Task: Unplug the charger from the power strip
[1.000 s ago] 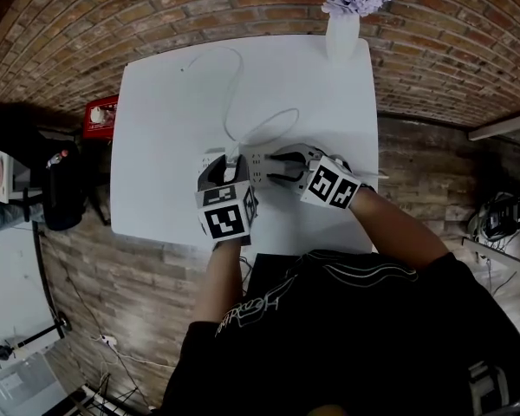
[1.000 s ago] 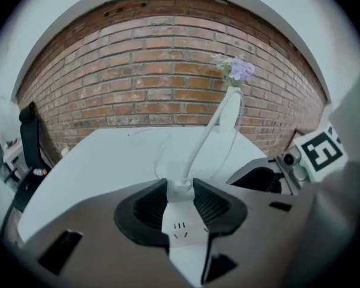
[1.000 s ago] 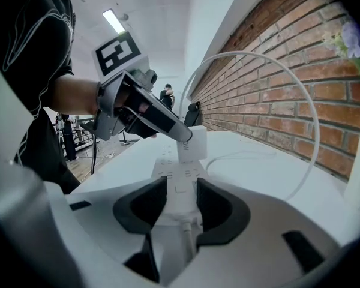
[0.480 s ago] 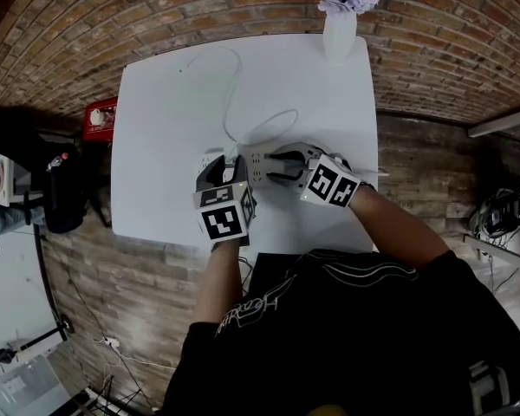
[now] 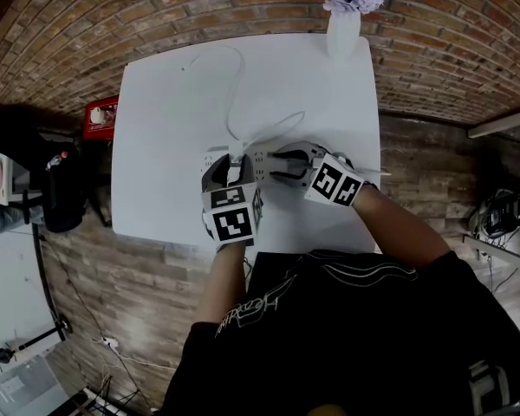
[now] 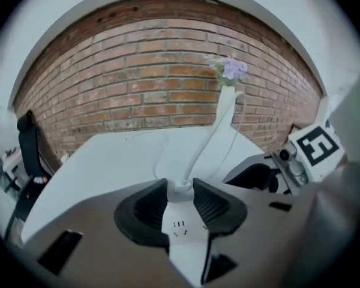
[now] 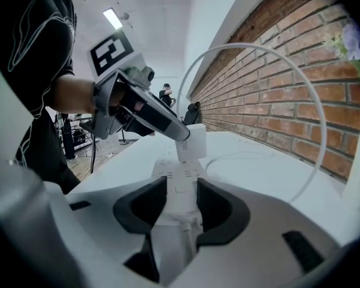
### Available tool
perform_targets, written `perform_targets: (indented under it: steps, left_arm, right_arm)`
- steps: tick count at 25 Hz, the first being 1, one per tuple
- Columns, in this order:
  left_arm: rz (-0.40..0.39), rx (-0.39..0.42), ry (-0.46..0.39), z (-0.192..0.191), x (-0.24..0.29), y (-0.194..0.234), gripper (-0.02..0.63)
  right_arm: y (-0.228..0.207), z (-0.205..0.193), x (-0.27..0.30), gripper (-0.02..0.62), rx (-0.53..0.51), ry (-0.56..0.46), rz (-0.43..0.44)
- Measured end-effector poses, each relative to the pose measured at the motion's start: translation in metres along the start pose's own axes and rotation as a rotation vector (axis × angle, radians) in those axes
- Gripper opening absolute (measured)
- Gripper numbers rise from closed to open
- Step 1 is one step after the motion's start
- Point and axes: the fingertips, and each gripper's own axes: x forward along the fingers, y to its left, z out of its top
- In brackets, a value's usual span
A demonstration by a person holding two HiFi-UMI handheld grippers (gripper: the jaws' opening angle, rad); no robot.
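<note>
From the head view we see a white table (image 5: 165,102) with a vase of flowers (image 5: 344,26) at its far edge. The power strip (image 5: 258,156) lies near the table's front edge. The left gripper (image 5: 231,165) sits over the strip's left part, on the charger (image 5: 235,171), and the right gripper (image 5: 282,163) is at its right end. A white cable (image 5: 236,85) loops away across the table. In the left gripper view, the jaws are pinched on the charger (image 6: 180,192). The cable rises from the charger, and socket slots show just below it. In the right gripper view, the jaws clamp the power strip's end (image 7: 179,174). Farther along, the charger (image 7: 195,141) stands at the strip's top face; we cannot tell whether its pins are out.
</note>
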Motion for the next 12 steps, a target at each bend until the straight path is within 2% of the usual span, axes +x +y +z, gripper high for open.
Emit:
perform_targets:
  steps: [2,3,6,7,12]
  left_arm:
    - [0.017,0.046,-0.001,0.0,0.0,-0.006,0.133]
    - [0.002,0.019,-0.006,0.0,0.0,-0.005,0.133]
    - [-0.074,-0.178,-0.057,0.012,-0.007,0.017,0.131]
    - [-0.088,-0.218,-0.071,0.019,-0.01,0.026,0.13]
    - [-0.138,-0.239,-0.084,0.038,-0.029,0.038,0.131]
  right_arm:
    - [0.0,0.0,0.0,0.137,0.0,0.0,-0.001]
    - [0.0,0.0,0.0,0.137,0.0,0.0,-0.002]
    - [0.0,0.0,0.0,0.137,-0.001,-0.001,-0.001]
    - [-0.001,-0.001,0.0,0.137,-0.001,-0.001,-0.001]
    - [-0.001,-0.001,0.0,0.137,0.003,-0.001,-0.004]
